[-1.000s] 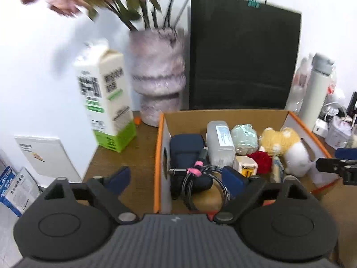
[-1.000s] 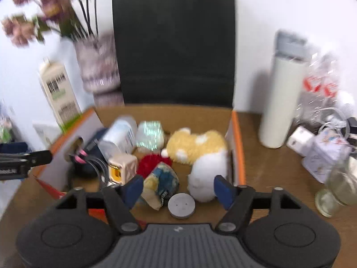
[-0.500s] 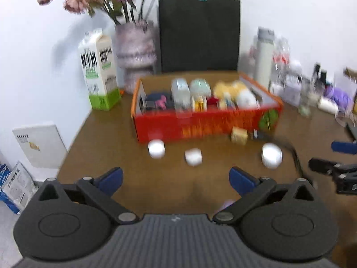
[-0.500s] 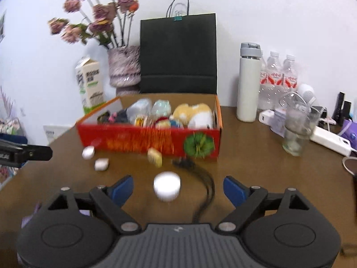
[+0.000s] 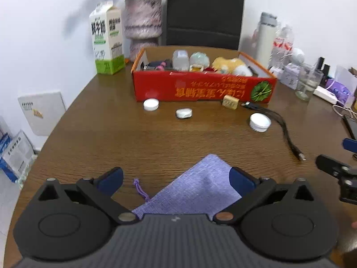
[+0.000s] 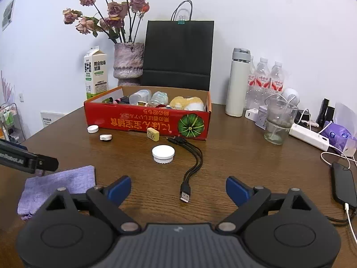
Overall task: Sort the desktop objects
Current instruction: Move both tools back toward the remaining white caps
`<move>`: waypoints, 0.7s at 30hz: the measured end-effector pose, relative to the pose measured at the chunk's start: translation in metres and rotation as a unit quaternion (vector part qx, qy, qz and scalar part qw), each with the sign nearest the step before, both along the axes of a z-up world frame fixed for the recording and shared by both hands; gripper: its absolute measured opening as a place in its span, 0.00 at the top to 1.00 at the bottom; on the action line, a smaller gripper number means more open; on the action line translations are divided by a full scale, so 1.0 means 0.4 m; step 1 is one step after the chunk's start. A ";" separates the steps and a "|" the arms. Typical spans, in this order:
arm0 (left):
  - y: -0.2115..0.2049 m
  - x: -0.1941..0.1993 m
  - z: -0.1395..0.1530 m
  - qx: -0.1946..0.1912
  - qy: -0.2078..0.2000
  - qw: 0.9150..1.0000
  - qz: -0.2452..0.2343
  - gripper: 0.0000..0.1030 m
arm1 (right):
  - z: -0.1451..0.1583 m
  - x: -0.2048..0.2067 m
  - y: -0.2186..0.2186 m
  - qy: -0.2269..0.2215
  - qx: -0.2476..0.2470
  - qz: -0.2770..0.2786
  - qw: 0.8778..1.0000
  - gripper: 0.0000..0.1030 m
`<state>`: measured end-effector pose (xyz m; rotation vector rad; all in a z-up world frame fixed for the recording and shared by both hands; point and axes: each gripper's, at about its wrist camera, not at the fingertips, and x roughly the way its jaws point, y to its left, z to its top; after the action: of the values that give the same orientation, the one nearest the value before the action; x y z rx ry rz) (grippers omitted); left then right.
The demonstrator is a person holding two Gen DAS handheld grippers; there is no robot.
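Left gripper [image 5: 176, 178] spread wide over the purple pouch [image 5: 196, 192]; right gripper [image 6: 178, 187] spread too, USB cable [image 6: 191, 167] between its fingers.

**Room to move on the table**

The brown table [image 6: 234, 156] has bare wood in the middle and at the near left. A red box [image 6: 147, 122] stands across the back like a wall, full of things. Just in front of it lie small bumps: a white cap [image 6: 92, 129], a small white case [image 6: 105, 137], a yellow block [image 6: 152, 133] and a big white lid [image 6: 163, 153]. A black cable [image 6: 191, 163] runs from the box toward the near edge. A purple pouch [image 5: 196, 189] lies near the front. On the right, a glass [image 6: 277, 122], a white power strip [image 6: 309, 137] and a phone [image 6: 343, 185] crowd the way. Behind the box stand a milk carton [image 6: 96, 72], a vase [image 6: 128, 62] and a black bag [image 6: 178, 53]
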<state>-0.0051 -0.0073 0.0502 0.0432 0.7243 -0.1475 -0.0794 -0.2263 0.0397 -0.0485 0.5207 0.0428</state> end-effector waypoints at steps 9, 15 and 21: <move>0.010 -0.039 -0.002 -0.001 -0.017 1.000 0.002 0.00 | -0.005 0.008 -0.006 0.005 0.023 -0.007 1.000 0.11; -0.004 -0.007 -0.016 -0.002 -0.049 0.999 -0.004 0.00 | -0.023 0.069 0.005 0.038 0.041 -0.014 0.998 0.11; -0.042 0.081 0.018 0.020 -0.102 0.992 -0.074 0.00 | -0.024 0.149 0.039 0.030 0.048 0.004 0.998 0.13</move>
<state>0.0272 -0.0241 0.0572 0.1477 0.5189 -0.2659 -0.0198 -0.2105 0.0301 0.0441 0.5780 0.0770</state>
